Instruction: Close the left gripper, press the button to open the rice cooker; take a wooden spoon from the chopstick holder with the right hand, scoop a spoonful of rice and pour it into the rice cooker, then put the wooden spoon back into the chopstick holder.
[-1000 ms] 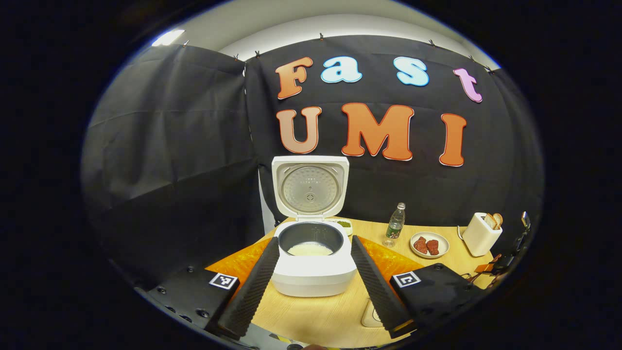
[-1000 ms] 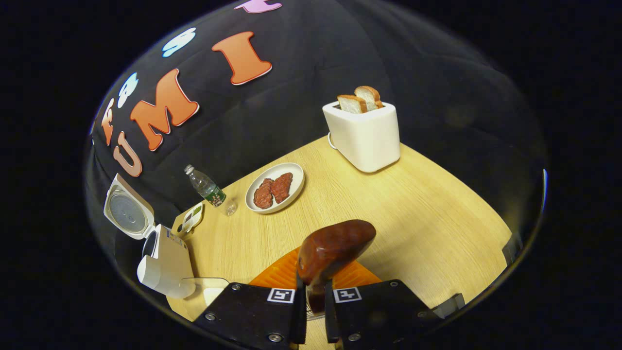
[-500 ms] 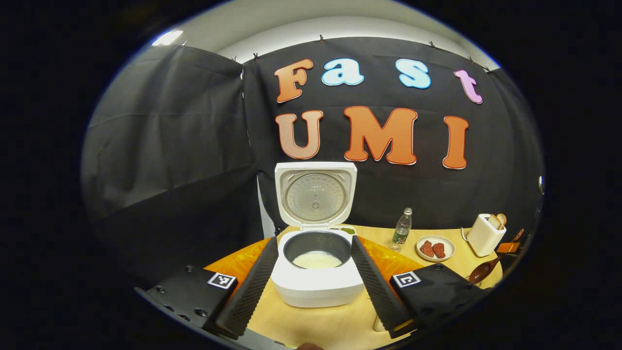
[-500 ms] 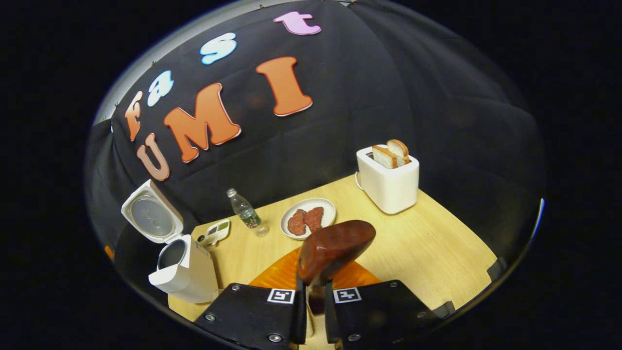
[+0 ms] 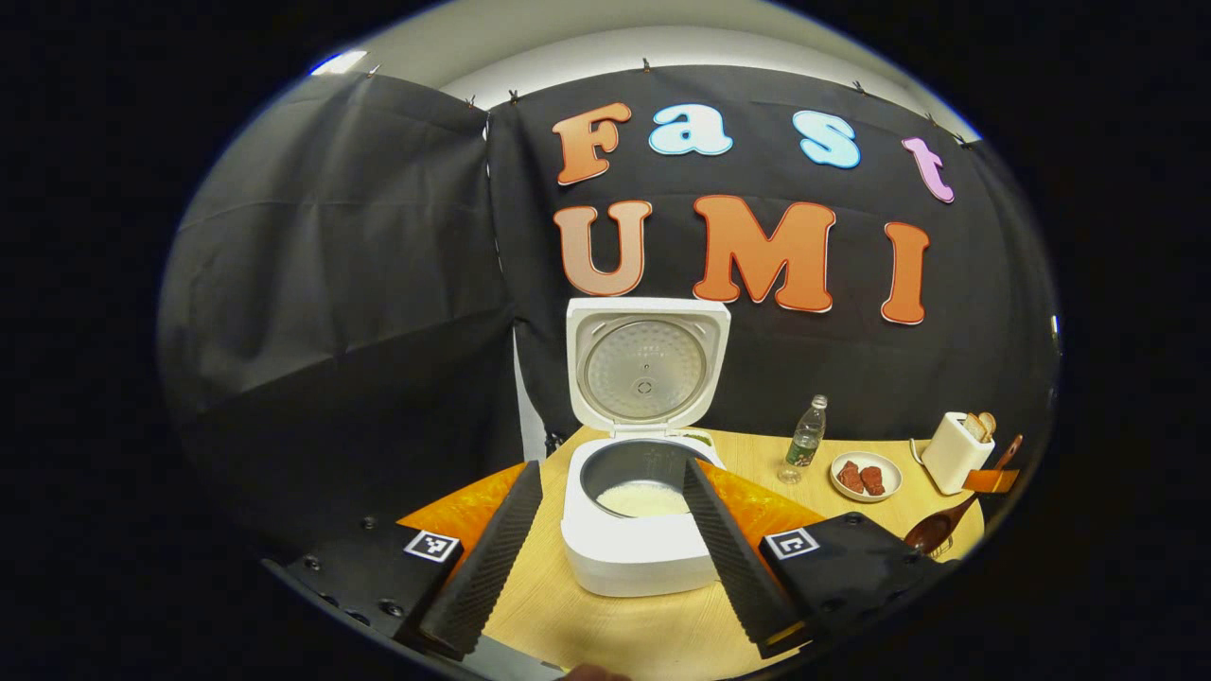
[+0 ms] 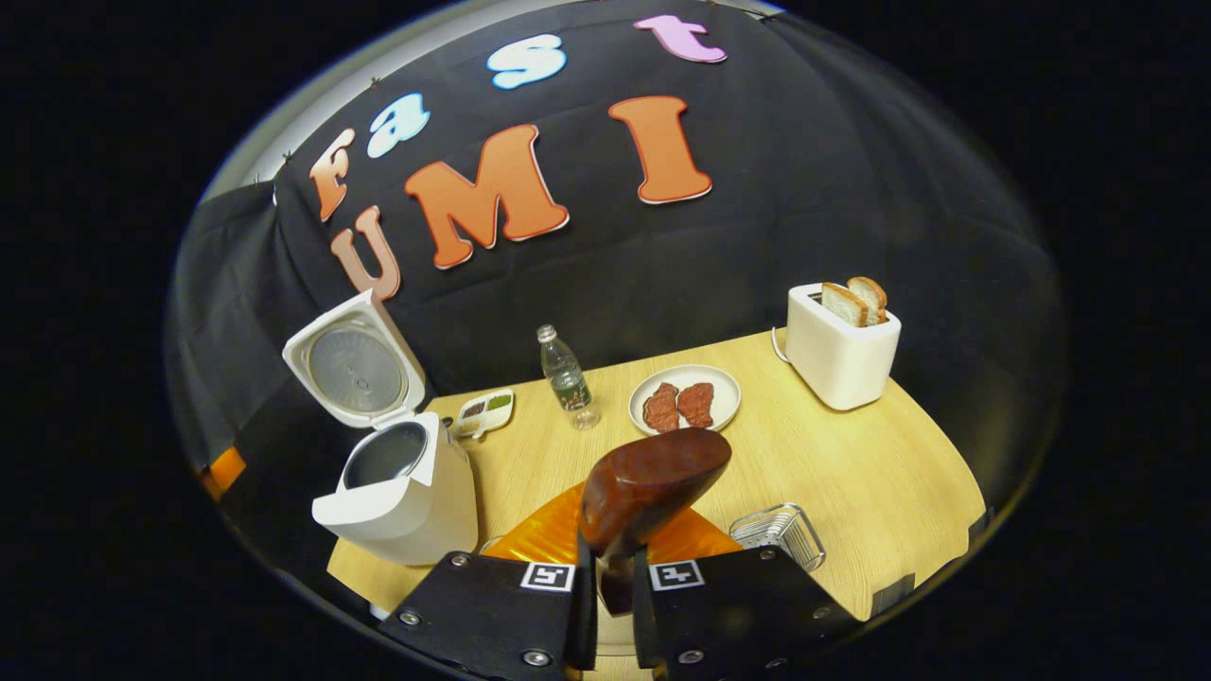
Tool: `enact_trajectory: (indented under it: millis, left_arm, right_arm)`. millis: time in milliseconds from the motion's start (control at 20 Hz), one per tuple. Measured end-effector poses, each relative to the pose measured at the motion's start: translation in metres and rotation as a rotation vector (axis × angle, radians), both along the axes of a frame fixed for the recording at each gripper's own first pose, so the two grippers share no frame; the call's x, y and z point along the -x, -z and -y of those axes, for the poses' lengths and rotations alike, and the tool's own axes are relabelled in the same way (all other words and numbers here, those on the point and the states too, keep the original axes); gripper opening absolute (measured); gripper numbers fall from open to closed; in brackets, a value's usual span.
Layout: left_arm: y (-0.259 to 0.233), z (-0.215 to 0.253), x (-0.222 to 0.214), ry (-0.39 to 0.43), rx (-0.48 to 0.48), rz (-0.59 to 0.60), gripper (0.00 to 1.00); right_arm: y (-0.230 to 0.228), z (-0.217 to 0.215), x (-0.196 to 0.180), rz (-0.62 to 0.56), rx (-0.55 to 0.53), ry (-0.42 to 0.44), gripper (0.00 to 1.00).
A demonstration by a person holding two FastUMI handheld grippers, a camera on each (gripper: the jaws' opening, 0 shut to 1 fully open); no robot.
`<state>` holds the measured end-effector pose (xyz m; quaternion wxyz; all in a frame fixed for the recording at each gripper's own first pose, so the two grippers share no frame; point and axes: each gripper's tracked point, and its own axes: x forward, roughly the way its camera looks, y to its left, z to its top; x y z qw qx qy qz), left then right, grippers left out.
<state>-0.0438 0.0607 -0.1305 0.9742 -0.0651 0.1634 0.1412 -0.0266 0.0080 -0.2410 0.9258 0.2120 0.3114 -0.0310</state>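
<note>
1. My right hand-held gripper (image 6: 605,577) is clamped on the wooden spoon (image 6: 653,487), bowl raised beside the rice cooker (image 6: 397,492) to clear its rim.
2. My left hand-held gripper (image 5: 605,558) has its fingers apart, framing the rice cooker, whose lid (image 5: 647,364) stands open for pouring.

Bottle (image 6: 566,376) between rice cooker (image 6: 402,497) and plate (image 6: 728,397), toaster (image 6: 837,350) farther right.
</note>
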Motion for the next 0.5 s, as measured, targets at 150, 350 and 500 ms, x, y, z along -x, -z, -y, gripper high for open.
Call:
enact_trajectory:
  millis: [150,350,500]
  left_arm:
    - [0.007,-0.013,0.006,-0.015,-0.005,-0.018,0.97]
    - [0.014,-0.027,0.013,-0.034,-0.013,-0.042,1.0]
    - [0.018,-0.034,0.019,-0.041,-0.013,-0.058,0.97]
  right_arm:
    - [0.024,-0.015,0.001,-0.034,0.074,-0.043,0.15]
    - [0.044,-0.023,-0.008,-0.041,0.173,-0.039,0.15]
    - [0.066,-0.026,-0.011,-0.071,0.216,-0.013,0.15]
